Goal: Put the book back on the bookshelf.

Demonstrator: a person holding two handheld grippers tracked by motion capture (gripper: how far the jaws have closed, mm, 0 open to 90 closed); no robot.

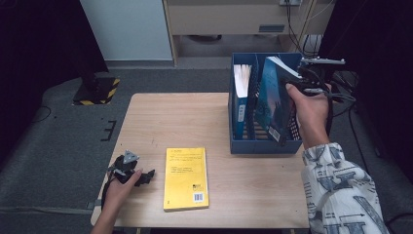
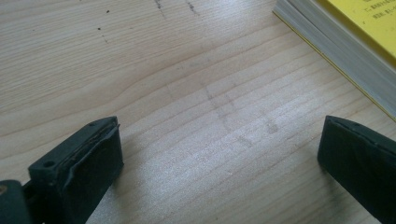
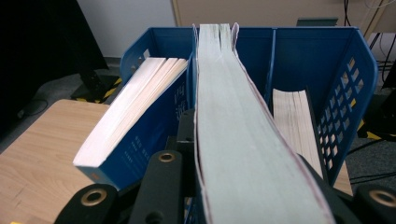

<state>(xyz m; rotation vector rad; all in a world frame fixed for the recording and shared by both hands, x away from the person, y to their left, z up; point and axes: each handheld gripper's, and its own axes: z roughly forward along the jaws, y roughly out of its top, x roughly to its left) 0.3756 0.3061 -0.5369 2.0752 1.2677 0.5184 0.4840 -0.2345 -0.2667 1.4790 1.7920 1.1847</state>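
The left hand (image 1: 119,187) rests low at the near left, its forearm coming in from the bottom edge. Its tool (image 1: 139,176) lies almost flat and points right, jaws wide apart with nothing between them. The right hand (image 1: 311,112) is raised at the far right on a patterned sleeve, its tool (image 1: 287,129) pointing down, jaws clamped on a book (image 3: 243,140).

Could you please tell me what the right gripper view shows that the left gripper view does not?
Right gripper view: the blue file box, a leaning blue book, another book's pages, and the teal book clamped in the right gripper. Left gripper view: the left gripper open over bare wood, beside the yellow book. Both share the table.
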